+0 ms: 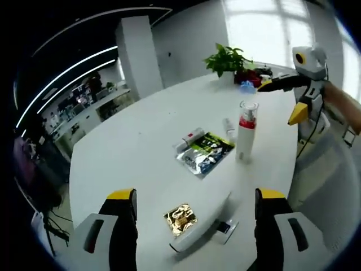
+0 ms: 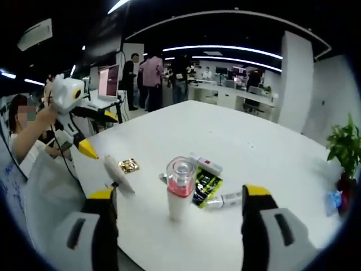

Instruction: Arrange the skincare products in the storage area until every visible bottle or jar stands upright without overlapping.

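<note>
One white bottle (image 1: pixel 246 131) with red band and clear cap, upright mid-right on white tabletop (image 1: pixel 141 147), two tubes lying beside dark sachet (image 1: pixel 206 152), possibly more, both hand-held grippers (image 1: pixel 194 217) (image 2: pixel 179 226) apart, empty.

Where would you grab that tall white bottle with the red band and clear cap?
Probably the plain white body of the tall white bottle, below its red band, coming in level from the side. It stands upright between the open right gripper jaws, and the straight round body suits flat jaws.
</note>
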Demonstrator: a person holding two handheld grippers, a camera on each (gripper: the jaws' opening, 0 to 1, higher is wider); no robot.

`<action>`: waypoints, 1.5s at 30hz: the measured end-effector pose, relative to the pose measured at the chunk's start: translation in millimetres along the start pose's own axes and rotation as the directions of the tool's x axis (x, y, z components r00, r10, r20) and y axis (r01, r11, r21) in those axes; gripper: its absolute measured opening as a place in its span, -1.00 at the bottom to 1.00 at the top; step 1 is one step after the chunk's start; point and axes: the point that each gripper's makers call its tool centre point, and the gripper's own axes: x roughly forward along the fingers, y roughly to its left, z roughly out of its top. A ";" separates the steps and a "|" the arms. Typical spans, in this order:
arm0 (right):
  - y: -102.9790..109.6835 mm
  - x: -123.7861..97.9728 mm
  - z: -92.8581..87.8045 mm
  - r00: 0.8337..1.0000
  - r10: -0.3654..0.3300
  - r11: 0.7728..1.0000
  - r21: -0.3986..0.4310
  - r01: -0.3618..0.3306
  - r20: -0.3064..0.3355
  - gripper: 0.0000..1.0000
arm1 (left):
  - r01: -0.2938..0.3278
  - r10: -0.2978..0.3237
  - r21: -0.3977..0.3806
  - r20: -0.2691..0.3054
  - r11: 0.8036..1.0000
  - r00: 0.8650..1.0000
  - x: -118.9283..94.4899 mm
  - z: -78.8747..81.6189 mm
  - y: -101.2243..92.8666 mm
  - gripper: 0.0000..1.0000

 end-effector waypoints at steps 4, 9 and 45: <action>3.8 -3.3 1.3 1.000 0.000 1.000 -0.008 0.000 0.002 0.93 | -0.001 0.001 0.012 -0.013 1.000 1.000 -5.5 -6.1 2.7 0.78; 6.5 -5.5 0.9 1.000 -0.002 1.000 -0.026 0.002 -0.001 0.96 | -0.009 0.010 0.025 -0.026 1.000 1.000 -10.0 -13.7 4.3 0.84; 10.6 -3.5 -7.9 0.999 0.015 0.998 -0.066 -0.017 -0.031 0.99 | 0.232 -0.143 0.264 -0.317 0.936 0.938 33.9 -70.8 7.4 0.23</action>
